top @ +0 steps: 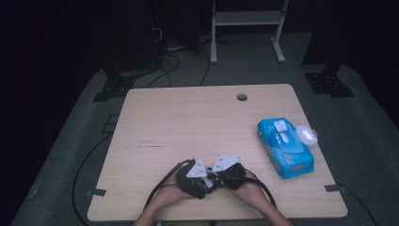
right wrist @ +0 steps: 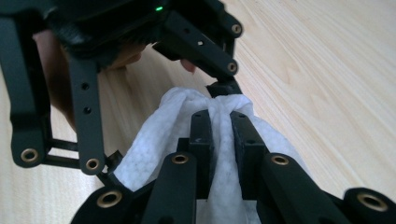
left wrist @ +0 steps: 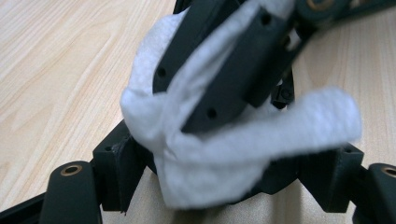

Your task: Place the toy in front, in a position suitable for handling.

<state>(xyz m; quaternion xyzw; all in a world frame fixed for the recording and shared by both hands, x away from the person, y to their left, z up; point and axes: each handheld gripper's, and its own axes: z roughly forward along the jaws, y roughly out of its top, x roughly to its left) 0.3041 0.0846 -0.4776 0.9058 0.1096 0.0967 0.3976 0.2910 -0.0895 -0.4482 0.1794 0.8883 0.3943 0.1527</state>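
A white wet wipe (right wrist: 154, 135) is pinched between the jaws of my right gripper (right wrist: 219, 114), which is shut on it. In the left gripper view the wipe (left wrist: 210, 163) drapes across the gap of my left gripper (left wrist: 229, 158), whose jaws stand wide apart. The right gripper's fingers (left wrist: 224, 84) poke into that gap from above, wrapped in the wipe. Seen from above, the left gripper (top: 195, 176) and the right gripper (top: 230, 174) meet tip to tip near the table's front edge, each held in a hand.
A blue pack of wipes (top: 284, 147) lies at the right of the wooden table (top: 188, 117), its white lid (top: 306, 135) flipped open. A cable hole (top: 242, 97) sits near the far edge. A white metal frame (top: 247, 19) and cables are on the floor behind.
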